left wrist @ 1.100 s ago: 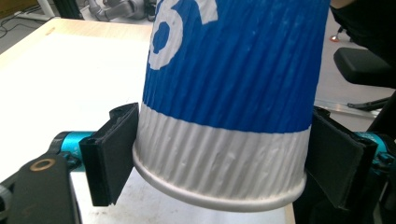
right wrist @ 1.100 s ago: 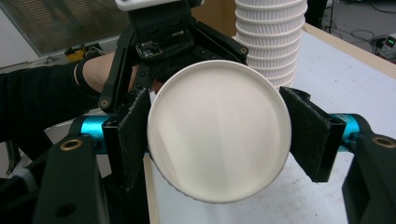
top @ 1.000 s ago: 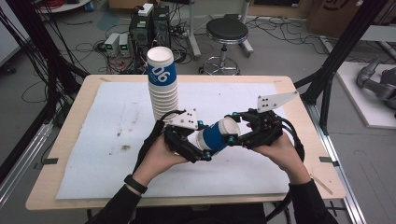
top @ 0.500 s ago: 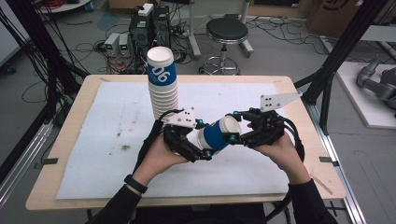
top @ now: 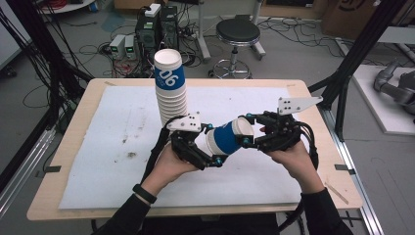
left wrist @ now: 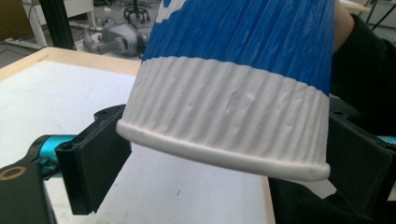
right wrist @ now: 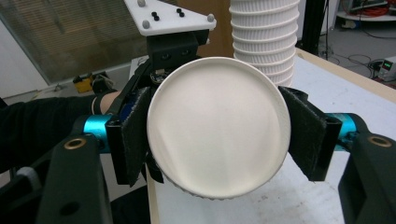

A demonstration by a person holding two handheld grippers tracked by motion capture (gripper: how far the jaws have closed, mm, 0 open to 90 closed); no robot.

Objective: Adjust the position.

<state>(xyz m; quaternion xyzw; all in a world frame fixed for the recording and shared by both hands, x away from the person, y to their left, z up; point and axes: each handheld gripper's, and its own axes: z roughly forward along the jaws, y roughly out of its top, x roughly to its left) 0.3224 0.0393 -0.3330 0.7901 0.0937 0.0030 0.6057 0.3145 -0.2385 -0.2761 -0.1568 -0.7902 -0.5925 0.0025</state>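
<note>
A blue and white ribbed paper cup [top: 227, 137] lies on its side in the air above the middle of the table, held between both grippers. My left gripper [top: 210, 147] is shut on its white rim end [left wrist: 224, 121], one black jaw on each side. From the opposite side, my right gripper [top: 247, 132] is shut on the base end, and the round white bottom [right wrist: 217, 126] faces its camera. A tall stack of the same cups [top: 171, 88] stands upright just behind the left gripper, and this cup stack [right wrist: 264, 32] rises past the held cup in the right gripper view.
A white mat [top: 122, 127] covers most of the wooden table [top: 73, 147]. Black frame posts [top: 352, 63] rise at the table's right corner. A stool [top: 237, 34], electronics and cables sit on the floor beyond the far edge.
</note>
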